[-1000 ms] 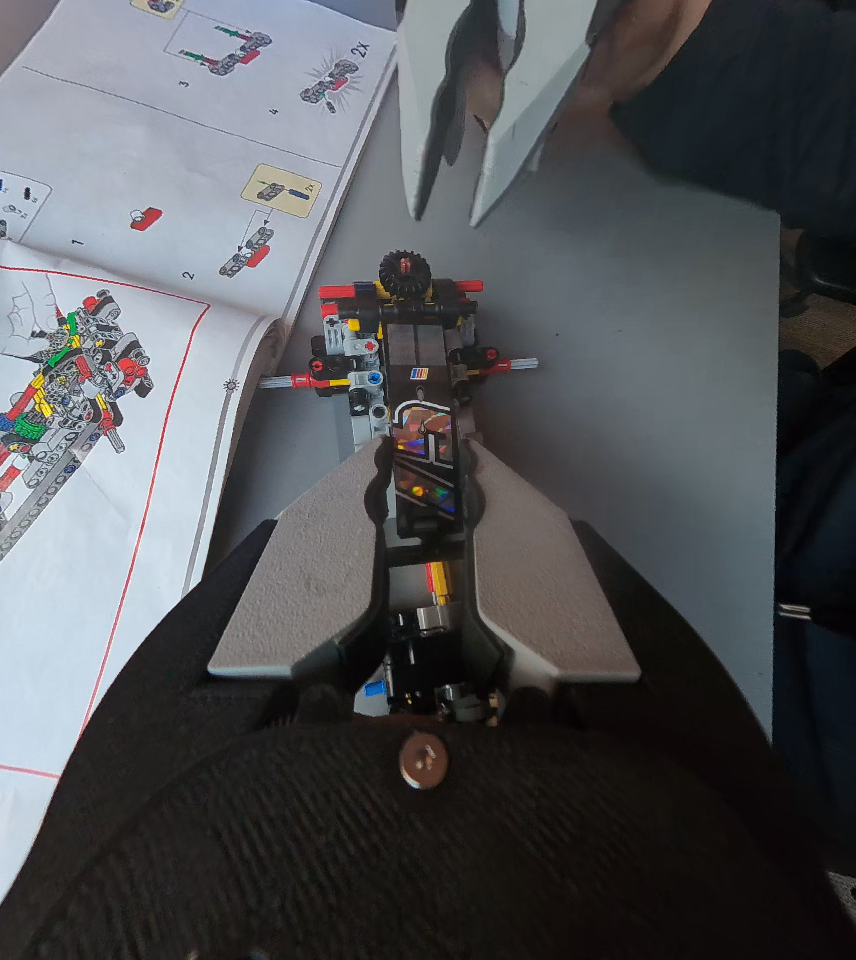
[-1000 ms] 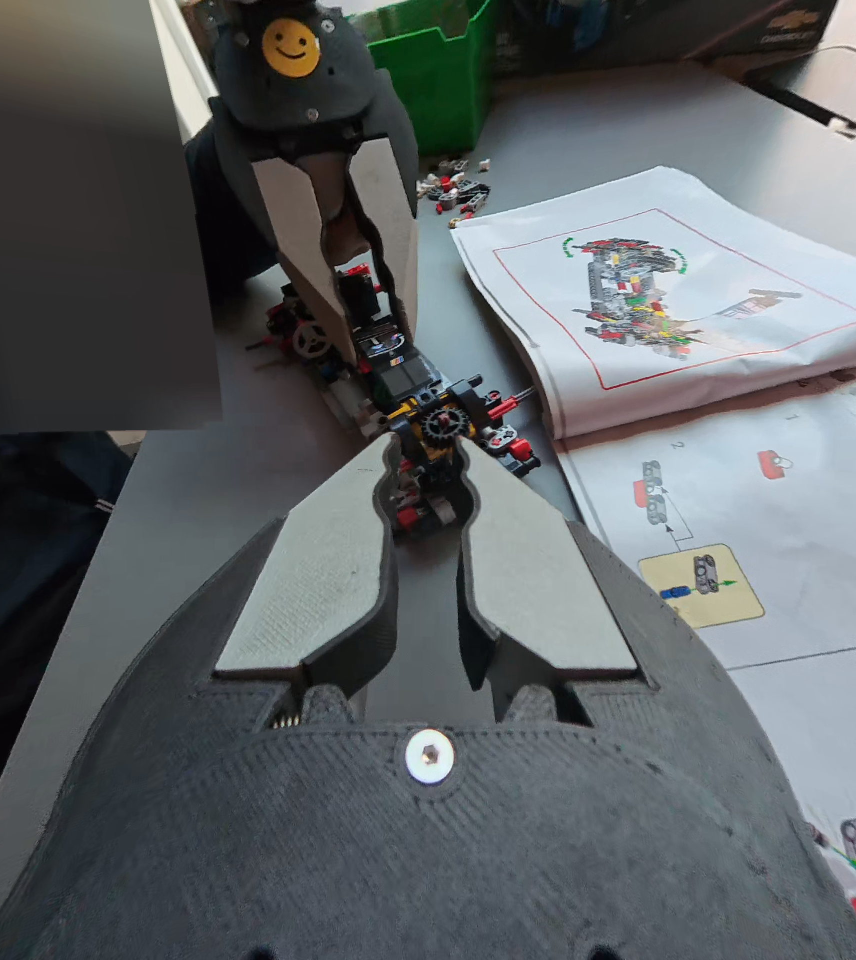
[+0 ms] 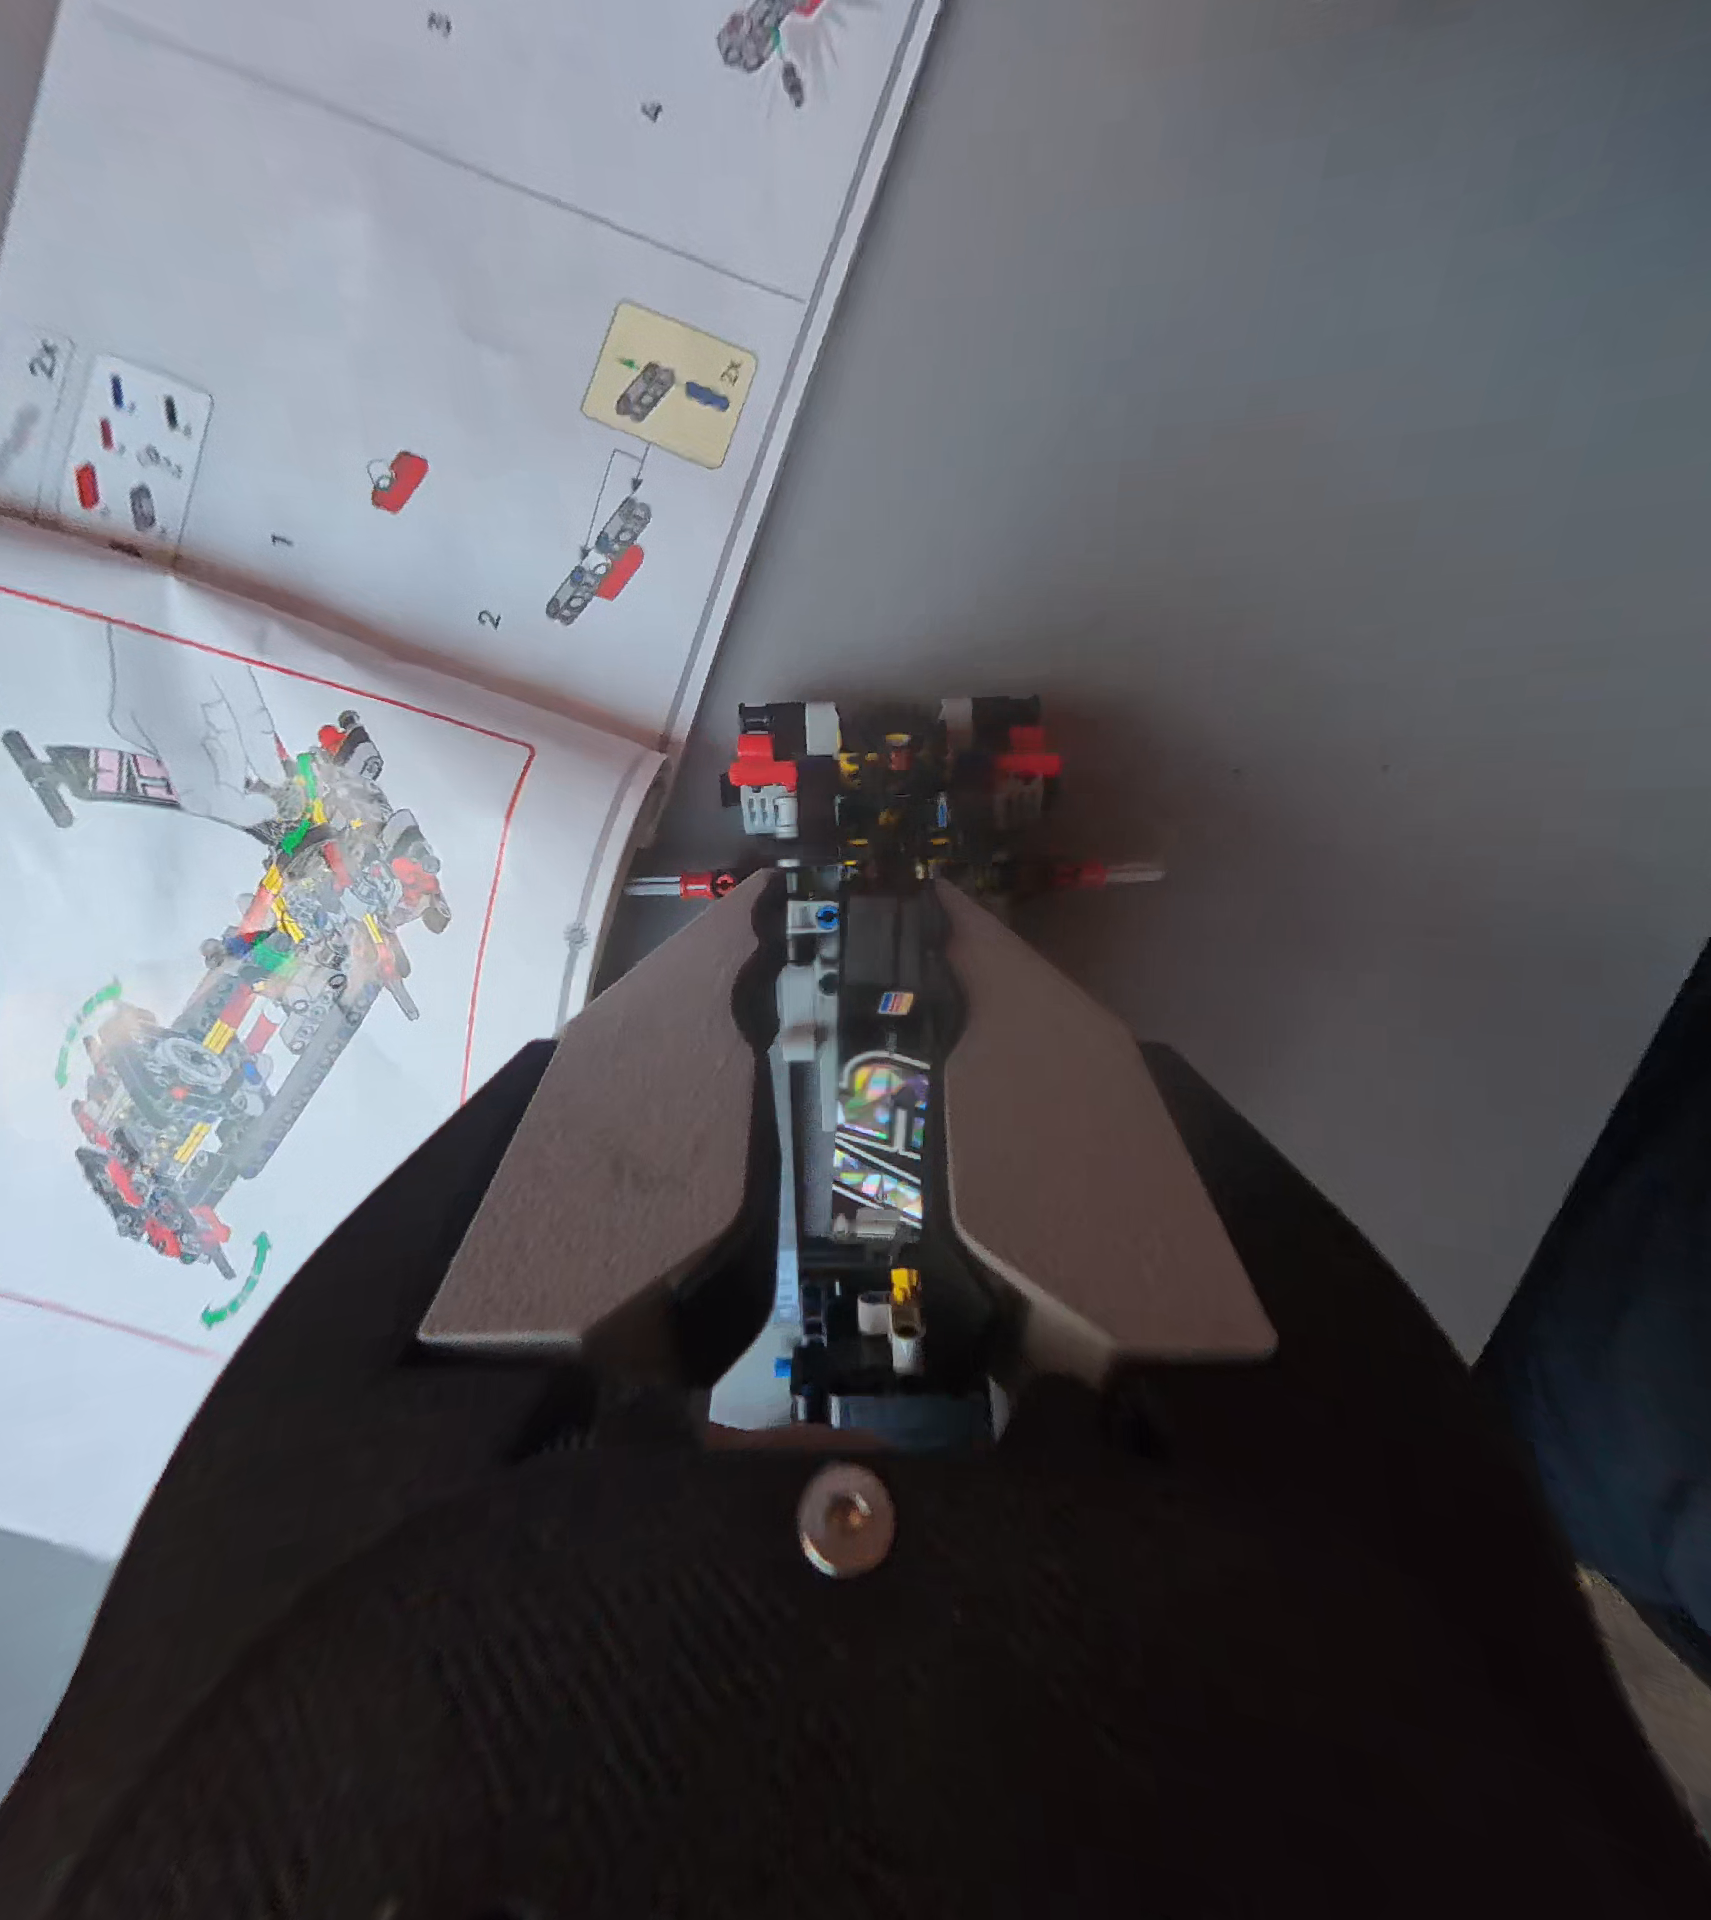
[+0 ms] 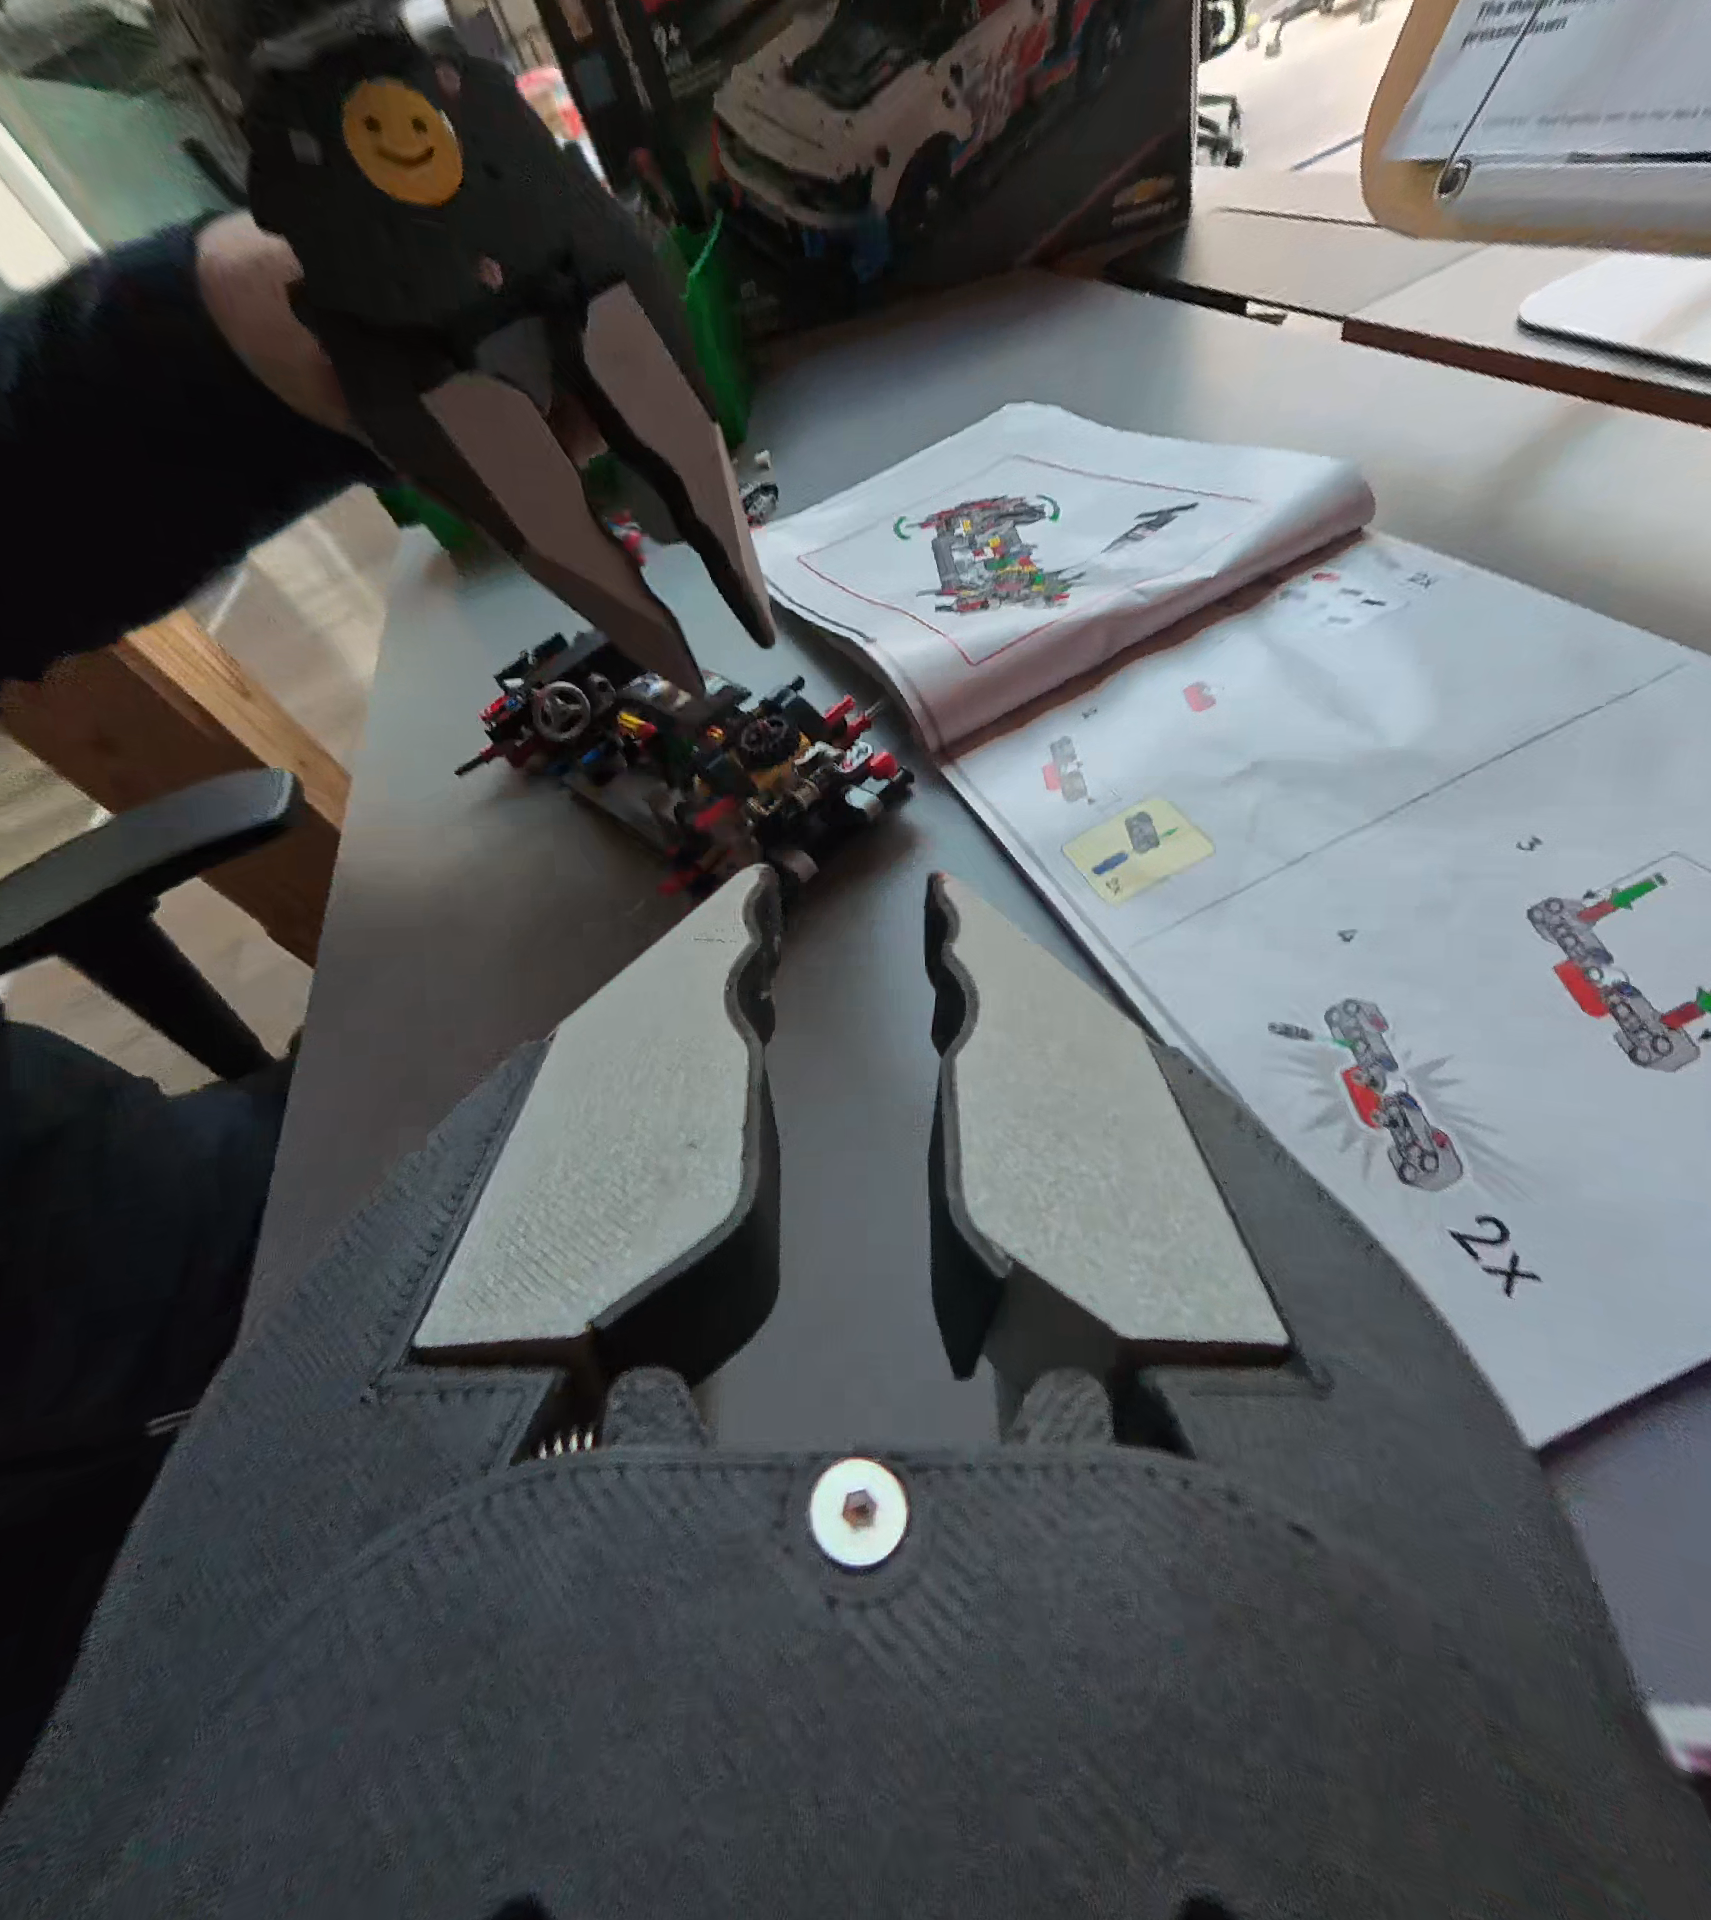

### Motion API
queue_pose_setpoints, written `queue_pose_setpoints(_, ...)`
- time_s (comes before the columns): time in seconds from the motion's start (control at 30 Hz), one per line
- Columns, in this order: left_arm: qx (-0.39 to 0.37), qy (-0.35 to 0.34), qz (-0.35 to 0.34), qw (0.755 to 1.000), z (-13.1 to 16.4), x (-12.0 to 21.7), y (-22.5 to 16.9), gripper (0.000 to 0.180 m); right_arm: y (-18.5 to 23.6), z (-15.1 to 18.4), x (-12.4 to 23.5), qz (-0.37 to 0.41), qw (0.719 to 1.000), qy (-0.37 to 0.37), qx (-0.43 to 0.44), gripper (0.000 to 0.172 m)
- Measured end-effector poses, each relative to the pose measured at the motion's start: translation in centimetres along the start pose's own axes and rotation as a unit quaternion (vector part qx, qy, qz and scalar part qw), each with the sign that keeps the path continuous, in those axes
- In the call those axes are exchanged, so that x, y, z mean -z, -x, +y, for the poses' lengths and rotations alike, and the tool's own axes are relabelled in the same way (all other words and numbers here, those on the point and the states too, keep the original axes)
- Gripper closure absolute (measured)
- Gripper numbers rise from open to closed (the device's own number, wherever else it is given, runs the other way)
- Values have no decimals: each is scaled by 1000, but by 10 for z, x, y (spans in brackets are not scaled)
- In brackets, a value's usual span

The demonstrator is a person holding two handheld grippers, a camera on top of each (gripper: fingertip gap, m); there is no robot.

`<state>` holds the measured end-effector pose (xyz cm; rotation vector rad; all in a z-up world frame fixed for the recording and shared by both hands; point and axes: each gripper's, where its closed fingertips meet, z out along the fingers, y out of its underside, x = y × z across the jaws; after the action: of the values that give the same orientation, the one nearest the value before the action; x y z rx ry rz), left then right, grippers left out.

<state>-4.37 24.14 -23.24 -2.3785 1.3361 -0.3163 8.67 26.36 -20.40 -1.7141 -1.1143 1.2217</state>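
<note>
A small brick-built car chassis (image 3: pixel 892 790) with black, red and yellow parts lies on the grey table (image 3: pixel 1350 520). My left gripper (image 3: pixel 856 881) reaches along its length, and its fingers close on the narrow black middle panel with the shiny sticker. In the right wrist view the left gripper (image 4: pixel 731 665) comes down steeply onto the chassis (image 4: pixel 705 758), which rests on the table. My right gripper (image 4: pixel 851 883) is open and empty, just short of the chassis end with the black gear.
An open instruction booklet (image 4: pixel 1350 748) lies right of the chassis, also in the left wrist view (image 3: pixel 311 416). A green bin (image 4: pixel 716 312) and a large box (image 4: pixel 934 135) stand behind. A chair (image 4: pixel 103 852) and the table's left edge lie left.
My right gripper has drawn back from the gear end and opened. My left gripper has tilted and slid farther along the chassis, still around the middle panel.
</note>
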Motion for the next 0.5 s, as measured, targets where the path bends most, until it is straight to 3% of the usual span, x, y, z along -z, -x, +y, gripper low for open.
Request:
queue_pose_setpoints(0.13,10,45,-19,999,-5,1,9,157,-6,7,14,26,999,12,23,147)
queue_pose_setpoints(0.5,41,42,16,998,-9,-1,4,154,-22,2,26,60,998,-7,26,146)
